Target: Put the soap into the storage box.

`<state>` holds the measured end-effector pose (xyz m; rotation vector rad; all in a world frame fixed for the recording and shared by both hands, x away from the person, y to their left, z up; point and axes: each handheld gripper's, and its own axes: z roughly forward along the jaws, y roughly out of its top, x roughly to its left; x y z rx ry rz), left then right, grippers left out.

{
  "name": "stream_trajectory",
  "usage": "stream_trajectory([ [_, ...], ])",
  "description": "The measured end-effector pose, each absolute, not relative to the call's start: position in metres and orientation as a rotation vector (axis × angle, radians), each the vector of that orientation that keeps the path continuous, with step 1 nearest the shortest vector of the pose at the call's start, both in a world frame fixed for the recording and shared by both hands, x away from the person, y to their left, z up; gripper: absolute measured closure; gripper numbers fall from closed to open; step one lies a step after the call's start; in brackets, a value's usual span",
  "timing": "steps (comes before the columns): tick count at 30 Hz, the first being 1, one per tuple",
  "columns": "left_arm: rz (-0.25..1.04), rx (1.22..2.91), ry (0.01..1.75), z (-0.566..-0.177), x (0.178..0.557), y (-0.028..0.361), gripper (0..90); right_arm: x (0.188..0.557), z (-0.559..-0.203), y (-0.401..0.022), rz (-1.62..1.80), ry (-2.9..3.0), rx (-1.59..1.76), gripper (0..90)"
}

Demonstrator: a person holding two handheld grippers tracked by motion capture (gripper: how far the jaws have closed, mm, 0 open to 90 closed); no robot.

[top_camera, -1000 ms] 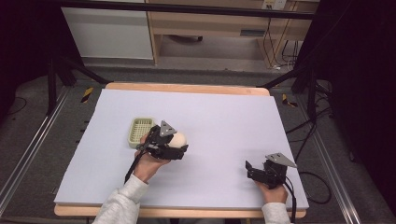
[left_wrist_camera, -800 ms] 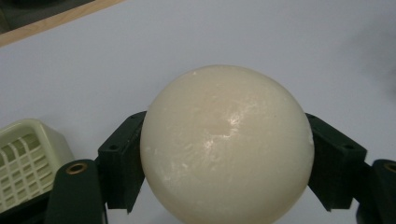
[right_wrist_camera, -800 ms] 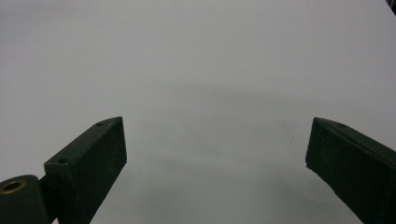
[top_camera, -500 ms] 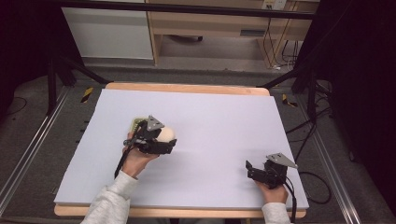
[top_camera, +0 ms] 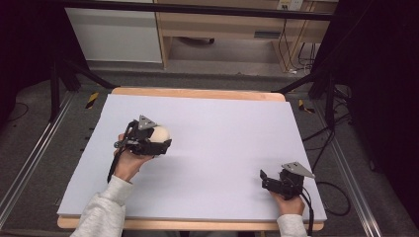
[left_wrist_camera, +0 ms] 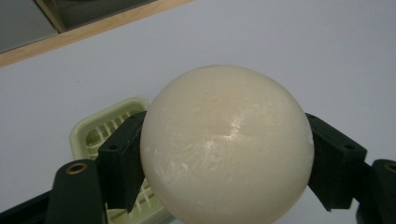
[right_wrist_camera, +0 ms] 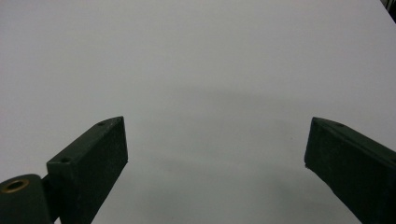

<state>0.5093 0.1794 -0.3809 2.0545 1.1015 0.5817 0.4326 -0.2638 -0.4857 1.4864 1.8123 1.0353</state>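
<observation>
Black, two-jaw: your right gripper [top_camera: 267, 178], nearest item, rests at the table's near right edge. Jaws stand wide apart with nothing between them; bare pale surface lies ahead of them in the right gripper view.

Cream, waxy, round: a ball [left_wrist_camera: 226, 144], possibly soap, clamped in your left gripper [top_camera: 160, 143] at the table's left middle. Both pads [left_wrist_camera: 123, 161] press its flanks at the widest girth. Being a sphere, it has no long axis to align.

Pale green, slatted: a small plastic tray [left_wrist_camera: 100, 133], likely a soap dish, seen in the left gripper view just beyond and below the ball, off to the left jaw's side. Key relation: the ball sits nearly over the dish, slightly short of it. The left hand is the nearer one by far.

Lavender-white sheet: the table [top_camera: 222, 118] covering, wood-edged at the far side.
</observation>
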Motion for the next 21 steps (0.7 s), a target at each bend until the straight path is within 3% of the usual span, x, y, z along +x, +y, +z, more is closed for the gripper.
stream_trajectory([
  [21, 0.602, 2.041, 1.195, -0.391, 0.534, 0.199, 24.1, 0.431, -0.484, -0.264, 1.071, 1.798, 1.486, 6.6],
])
